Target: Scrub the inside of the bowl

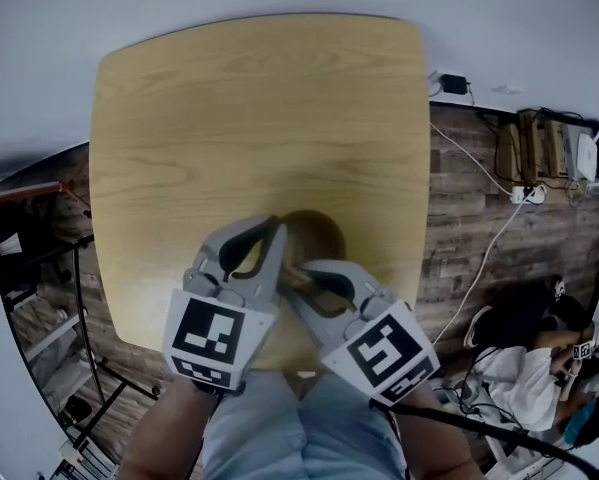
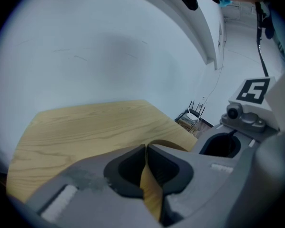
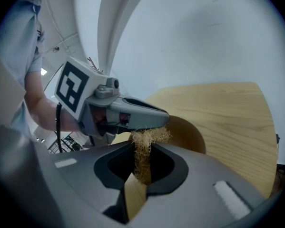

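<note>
A brown wooden bowl (image 1: pixel 319 234) sits on the light wood table (image 1: pixel 249 108), close to its near edge. My left gripper (image 1: pixel 277 227) is shut on the bowl's thin rim (image 2: pixel 152 194) at the bowl's left side. My right gripper (image 1: pixel 301 271) is shut on a tan fibrous scrubber (image 3: pixel 144 144) and holds it at the bowl's near rim, right beside the left gripper's jaws. In the right gripper view the bowl (image 3: pixel 187 133) lies just beyond the scrubber tuft, and the left gripper (image 3: pixel 132 114) crosses above it. Both grippers hide most of the bowl's inside.
The table's near edge lies just under the grippers. White cables and a power strip (image 1: pixel 527 194) lie on the wood floor to the right, with a seated person (image 1: pixel 539 363) at lower right. A dark metal rack (image 1: pixel 49 298) stands to the left.
</note>
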The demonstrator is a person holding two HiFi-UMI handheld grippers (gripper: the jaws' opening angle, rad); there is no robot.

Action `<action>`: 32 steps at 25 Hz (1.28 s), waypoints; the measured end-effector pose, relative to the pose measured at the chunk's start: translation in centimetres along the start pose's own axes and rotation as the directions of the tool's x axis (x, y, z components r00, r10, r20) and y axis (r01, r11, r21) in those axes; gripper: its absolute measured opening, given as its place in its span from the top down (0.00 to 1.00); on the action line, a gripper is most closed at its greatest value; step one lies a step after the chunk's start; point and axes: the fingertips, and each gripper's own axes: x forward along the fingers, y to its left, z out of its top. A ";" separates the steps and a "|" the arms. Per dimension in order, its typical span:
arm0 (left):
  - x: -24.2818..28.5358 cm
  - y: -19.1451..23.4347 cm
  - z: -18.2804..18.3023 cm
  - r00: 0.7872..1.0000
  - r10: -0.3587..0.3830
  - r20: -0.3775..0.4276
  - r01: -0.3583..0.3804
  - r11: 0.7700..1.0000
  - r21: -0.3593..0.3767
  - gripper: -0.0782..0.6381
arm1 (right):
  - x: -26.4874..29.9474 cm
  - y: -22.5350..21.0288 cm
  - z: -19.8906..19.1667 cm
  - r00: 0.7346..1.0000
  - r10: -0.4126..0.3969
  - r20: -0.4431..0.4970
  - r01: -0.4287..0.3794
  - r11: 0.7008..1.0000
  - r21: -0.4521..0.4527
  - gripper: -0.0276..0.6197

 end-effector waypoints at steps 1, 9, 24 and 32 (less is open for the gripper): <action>-0.1 0.2 -0.1 1.000 0.008 -0.003 -0.008 1.000 0.000 0.84 | -0.1 0.5 0.0 1.000 0.021 0.003 -0.021 1.000 0.002 0.86; -0.3 0.4 0.7 0.997 0.071 -0.020 -0.070 0.997 0.031 0.84 | -3.8 2.1 0.5 0.996 0.031 0.079 -0.032 0.999 0.004 0.86; -0.7 -1.0 -0.1 0.992 0.107 -0.060 -0.099 0.987 0.125 0.84 | -9.6 0.6 0.5 0.971 -0.177 0.163 0.183 0.983 -0.022 0.86; -0.1 -1.8 -0.3 0.997 0.061 -0.051 -0.054 0.992 0.117 0.84 | -7.0 -1.5 0.7 0.975 -0.200 0.093 0.209 0.973 -0.099 0.86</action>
